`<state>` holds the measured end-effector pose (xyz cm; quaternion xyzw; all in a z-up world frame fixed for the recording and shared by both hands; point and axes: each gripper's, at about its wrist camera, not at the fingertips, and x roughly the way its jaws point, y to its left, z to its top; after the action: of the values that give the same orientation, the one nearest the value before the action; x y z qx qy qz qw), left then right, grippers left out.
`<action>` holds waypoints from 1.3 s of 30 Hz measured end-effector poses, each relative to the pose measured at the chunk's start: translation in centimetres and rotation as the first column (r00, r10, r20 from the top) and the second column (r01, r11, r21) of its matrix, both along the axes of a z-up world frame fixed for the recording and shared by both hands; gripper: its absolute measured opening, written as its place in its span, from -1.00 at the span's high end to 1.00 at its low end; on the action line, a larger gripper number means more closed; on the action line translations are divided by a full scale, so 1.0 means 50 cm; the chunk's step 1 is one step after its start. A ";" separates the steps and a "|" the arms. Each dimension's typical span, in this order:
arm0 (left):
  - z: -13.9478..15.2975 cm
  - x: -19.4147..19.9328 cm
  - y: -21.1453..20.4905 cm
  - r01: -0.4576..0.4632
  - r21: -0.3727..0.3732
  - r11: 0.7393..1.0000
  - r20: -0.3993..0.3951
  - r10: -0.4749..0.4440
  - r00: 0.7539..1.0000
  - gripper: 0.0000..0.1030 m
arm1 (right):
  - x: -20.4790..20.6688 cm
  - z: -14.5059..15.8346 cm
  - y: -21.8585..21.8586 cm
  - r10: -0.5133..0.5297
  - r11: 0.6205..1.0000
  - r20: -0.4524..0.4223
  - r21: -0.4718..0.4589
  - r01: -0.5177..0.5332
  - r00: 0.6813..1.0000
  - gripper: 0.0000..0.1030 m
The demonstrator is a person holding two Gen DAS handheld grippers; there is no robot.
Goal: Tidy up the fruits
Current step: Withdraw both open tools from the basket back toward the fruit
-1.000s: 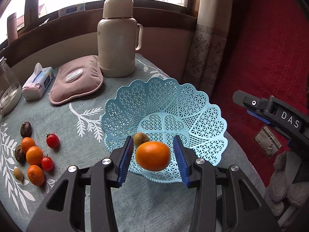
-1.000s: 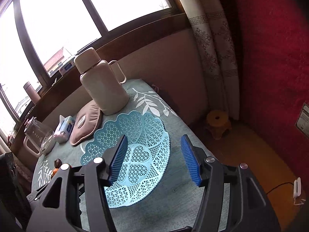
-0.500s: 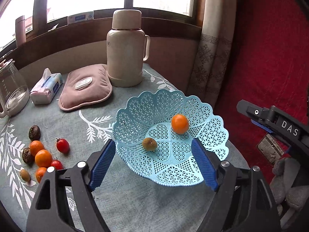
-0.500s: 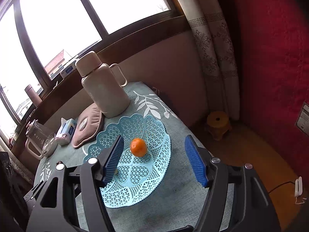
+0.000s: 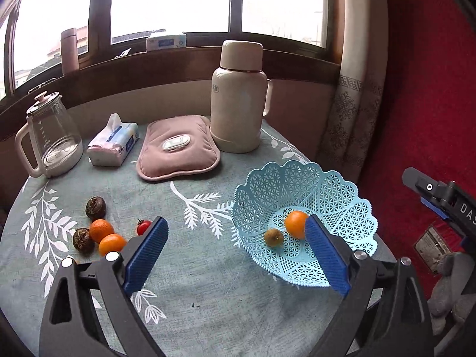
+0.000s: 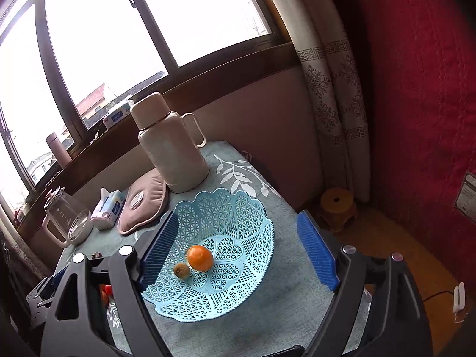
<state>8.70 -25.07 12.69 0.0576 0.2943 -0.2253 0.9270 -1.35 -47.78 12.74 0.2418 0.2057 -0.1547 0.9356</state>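
Both claws hang over the table with nothing between their blue pads — the left gripper (image 5: 235, 255) and the right gripper (image 6: 238, 248) are each spreading wider. A round orange mandarin (image 6: 200, 258) sits touching a small brownish-green fruit (image 6: 181, 270) inside the pale blue lattice plastic basket (image 6: 253, 208). More loose fruit (image 5: 101, 233) lies on the leaf-patterned tablecloth (image 5: 208, 282) — well left of the basket.

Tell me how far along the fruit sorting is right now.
Done: one orange and a small kiwi lie in the blue basket. In hand: nothing; the left hand-held gripper and right hand-held gripper are both opening and empty. Left: two oranges, two dark fruits and a cherry tomato on the tablecloth.
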 end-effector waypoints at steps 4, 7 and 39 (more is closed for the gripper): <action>0.009 0.000 0.031 -0.033 0.008 0.999 0.017 0.033 0.999 -0.79 | -0.011 0.011 0.014 0.010 1.000 0.037 -0.001 -0.010 0.999 -0.69; 0.020 0.005 0.064 -0.066 -0.004 0.998 0.027 0.066 0.997 -0.79 | -0.018 0.019 0.024 0.006 1.000 0.057 -0.015 -0.005 0.998 -0.79; 0.053 0.049 0.387 -0.387 -0.081 0.918 0.043 0.392 0.919 -0.79 | -0.040 0.062 0.147 0.142 0.989 0.122 -0.061 -0.135 0.982 -0.82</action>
<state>11.17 -5.71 15.35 -0.0286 0.2643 -0.0449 0.9630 -3.34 -40.41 15.86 0.2116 0.1583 -0.0790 0.9612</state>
